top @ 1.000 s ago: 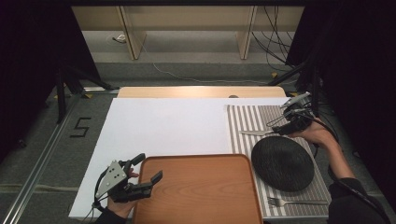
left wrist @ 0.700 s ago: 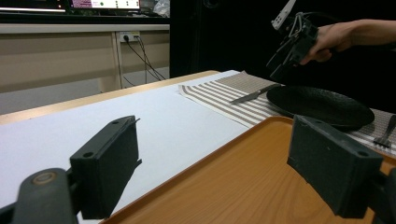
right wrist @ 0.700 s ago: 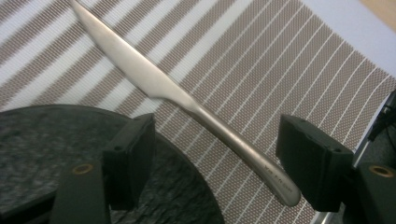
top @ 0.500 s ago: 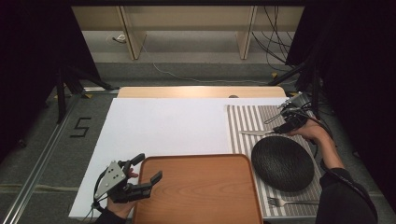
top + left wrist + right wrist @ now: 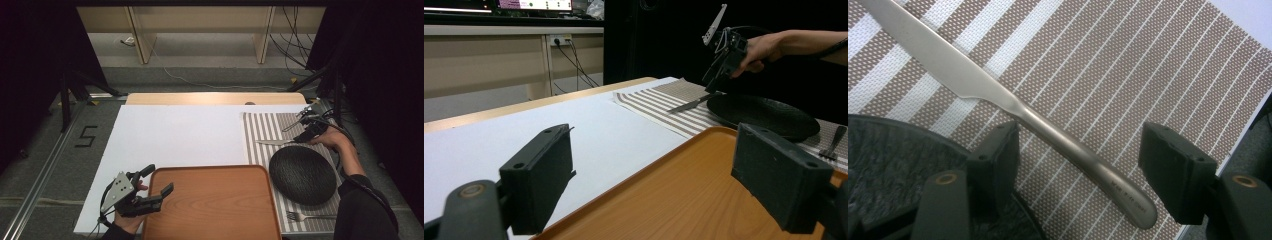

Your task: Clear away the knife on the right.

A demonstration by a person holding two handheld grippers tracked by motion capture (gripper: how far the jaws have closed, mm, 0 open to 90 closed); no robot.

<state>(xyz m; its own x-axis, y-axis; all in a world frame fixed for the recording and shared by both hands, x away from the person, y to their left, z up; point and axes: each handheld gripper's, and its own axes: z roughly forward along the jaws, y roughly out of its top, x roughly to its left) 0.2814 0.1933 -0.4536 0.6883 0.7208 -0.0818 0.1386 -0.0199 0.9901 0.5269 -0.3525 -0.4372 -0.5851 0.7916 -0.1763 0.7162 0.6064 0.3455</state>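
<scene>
At the left of the wooden tray [image 5: 210, 200], the left gripper [image 5: 161, 181] rests over the white table sheet [image 5: 175, 135] with its jaws apart and empty, one jaw above the tray's left rim. To the right of the tray, on the striped placemat [image 5: 260, 130], lie a black plate [image 5: 302, 174] and, nearer the person, a fork [image 5: 310, 216]. Beyond the plate, the right gripper [image 5: 1078, 160] straddles the handle of the table knife [image 5: 998, 100] lying flat on the placemat; its jaws have just been closing, yet the pads stand clear of the handle.

Table [image 5: 210, 98]: white sheet [image 5: 175, 145], tray [image 5: 210, 205], placemat [image 5: 260, 132]
</scene>
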